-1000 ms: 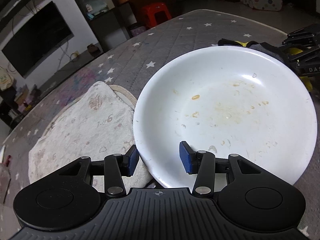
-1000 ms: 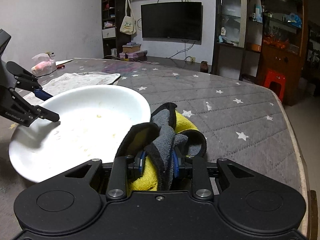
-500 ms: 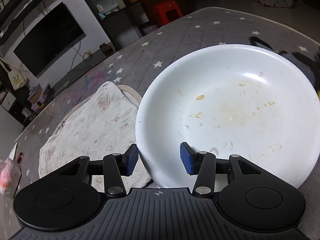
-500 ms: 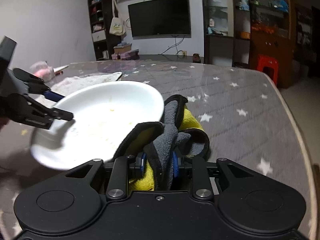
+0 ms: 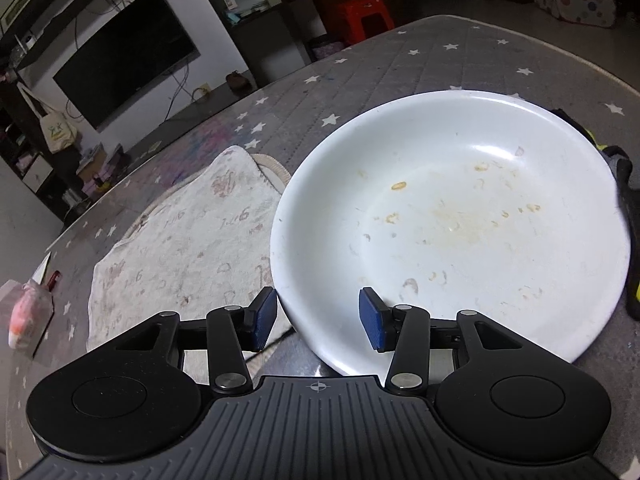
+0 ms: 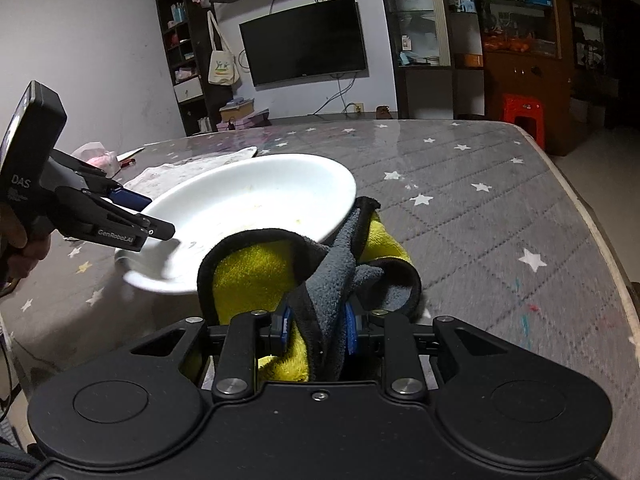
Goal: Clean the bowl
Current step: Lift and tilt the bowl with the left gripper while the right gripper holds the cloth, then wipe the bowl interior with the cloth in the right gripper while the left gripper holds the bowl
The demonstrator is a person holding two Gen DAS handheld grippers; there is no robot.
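At the centre of the left wrist view, the soiled white bowl (image 5: 452,224) was seen on the starred surface (image 5: 460,56), its near rim straddled by the wide left gripper (image 5: 317,317). The yellow-grey cloth (image 6: 316,280) was clamped in the right gripper (image 6: 317,329) beside the bowl's edge. Wiping was judged imminent; the rim wanted clamping first.

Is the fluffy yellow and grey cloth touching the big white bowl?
Touching. In the right wrist view, the yellow and grey cloth, pinched in the right tongs, presses against the white bowl's near rim, no gap showing.
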